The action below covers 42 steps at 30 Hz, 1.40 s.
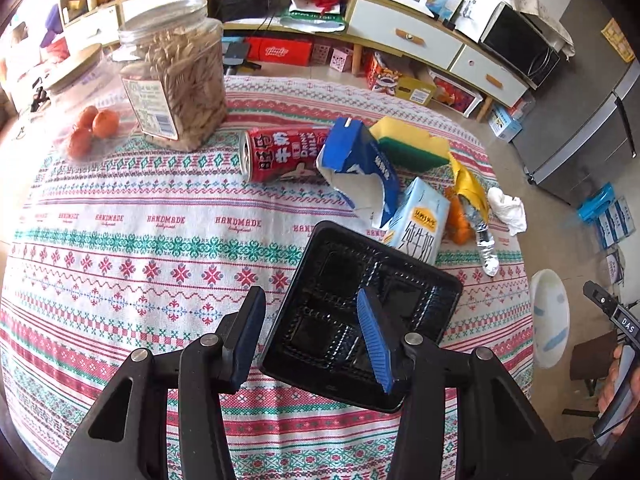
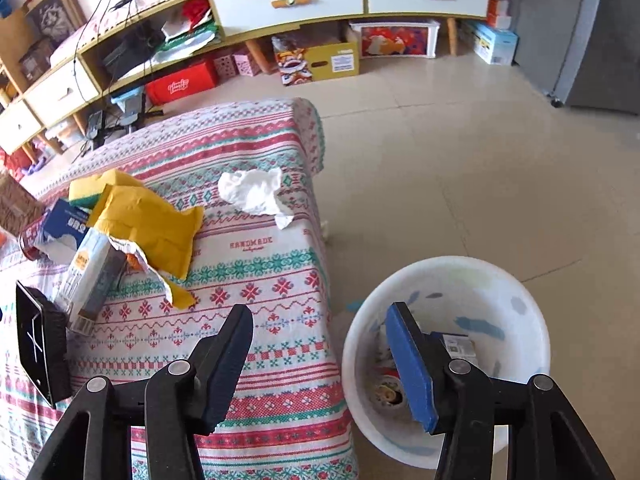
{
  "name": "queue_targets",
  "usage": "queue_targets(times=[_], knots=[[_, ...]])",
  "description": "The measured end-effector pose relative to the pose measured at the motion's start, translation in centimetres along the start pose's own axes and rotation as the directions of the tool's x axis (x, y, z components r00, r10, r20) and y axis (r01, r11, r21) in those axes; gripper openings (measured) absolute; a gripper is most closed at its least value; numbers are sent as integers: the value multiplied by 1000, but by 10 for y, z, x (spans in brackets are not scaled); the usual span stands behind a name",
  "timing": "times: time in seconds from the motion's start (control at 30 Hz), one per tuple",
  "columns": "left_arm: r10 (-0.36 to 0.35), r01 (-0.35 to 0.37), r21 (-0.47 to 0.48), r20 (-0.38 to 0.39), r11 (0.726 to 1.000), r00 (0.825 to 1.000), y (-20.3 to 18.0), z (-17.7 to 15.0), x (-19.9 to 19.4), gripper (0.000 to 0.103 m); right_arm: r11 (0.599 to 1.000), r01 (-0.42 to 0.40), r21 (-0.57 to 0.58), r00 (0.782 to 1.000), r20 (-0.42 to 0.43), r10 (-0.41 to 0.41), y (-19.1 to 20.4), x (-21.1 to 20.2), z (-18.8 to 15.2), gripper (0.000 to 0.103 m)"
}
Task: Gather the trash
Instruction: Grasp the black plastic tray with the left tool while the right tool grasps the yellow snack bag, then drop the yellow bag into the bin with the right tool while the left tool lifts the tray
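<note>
- Your left gripper (image 1: 316,330) has its fingers spread wide with nothing clamped; the black plastic tray (image 1: 360,316) sits low in the centre of the left view, tilted, and the right blue pad overlaps its face. You cannot tell from this view whether that pad touches the tray or only passes in front of it.
- Your right gripper (image 2: 324,360) is also wide open and holds nothing. Its right finger hangs over the white bin (image 2: 516,320) at lower right, hiding part of what lies inside; only a small box and some unclear scraps show there.
- The left view cuts the bin to a sliver at its right edge, while the right view shows its full rim on the floor beside the table's cloth (image 2: 256,280).
- The trash cluster is clearest in the left view, centre right: red can (image 1: 280,154) on its side, torn blue box (image 1: 360,164), milk carton (image 1: 420,224), yellow wrapper (image 1: 468,188) and crumpled tissue (image 1: 508,208).
- In the right view the can is almost wholly hidden at the left edge, and the tray shows edge-on, cropped.
- The sponge (image 1: 408,144) is partly covered by the box.
- Only the left view shows the clear jar (image 1: 176,76) and the oranges (image 1: 94,126) at upper left.
</note>
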<state>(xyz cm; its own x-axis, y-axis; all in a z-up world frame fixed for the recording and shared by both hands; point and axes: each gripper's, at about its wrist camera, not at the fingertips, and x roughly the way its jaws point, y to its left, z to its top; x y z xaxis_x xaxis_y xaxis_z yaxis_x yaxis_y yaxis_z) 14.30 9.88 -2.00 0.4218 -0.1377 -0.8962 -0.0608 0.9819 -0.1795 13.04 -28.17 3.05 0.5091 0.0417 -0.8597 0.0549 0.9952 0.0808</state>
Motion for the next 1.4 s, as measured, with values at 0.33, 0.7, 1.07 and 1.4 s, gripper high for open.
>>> queue_targets(times=[0.33,0.7,1.07,1.4], knots=[[-25,24,-24,-45,999,999,15,-4,18,50,986,-20,-168,999,-51,12,57,51,10,61],[-30,28,-22,-84,999,996,21,-5,36,50,890,45,-454,997,-30,-66,145,111,-1,60],[-28,29,4,-90,1000,995,13,-10,40,50,880,39,-474,997,-42,-66,151,137,2,7],[-39,44,30,-136,999,990,3,-23,52,9,933,-71,-352,994,-99,39,134,111,9,3]])
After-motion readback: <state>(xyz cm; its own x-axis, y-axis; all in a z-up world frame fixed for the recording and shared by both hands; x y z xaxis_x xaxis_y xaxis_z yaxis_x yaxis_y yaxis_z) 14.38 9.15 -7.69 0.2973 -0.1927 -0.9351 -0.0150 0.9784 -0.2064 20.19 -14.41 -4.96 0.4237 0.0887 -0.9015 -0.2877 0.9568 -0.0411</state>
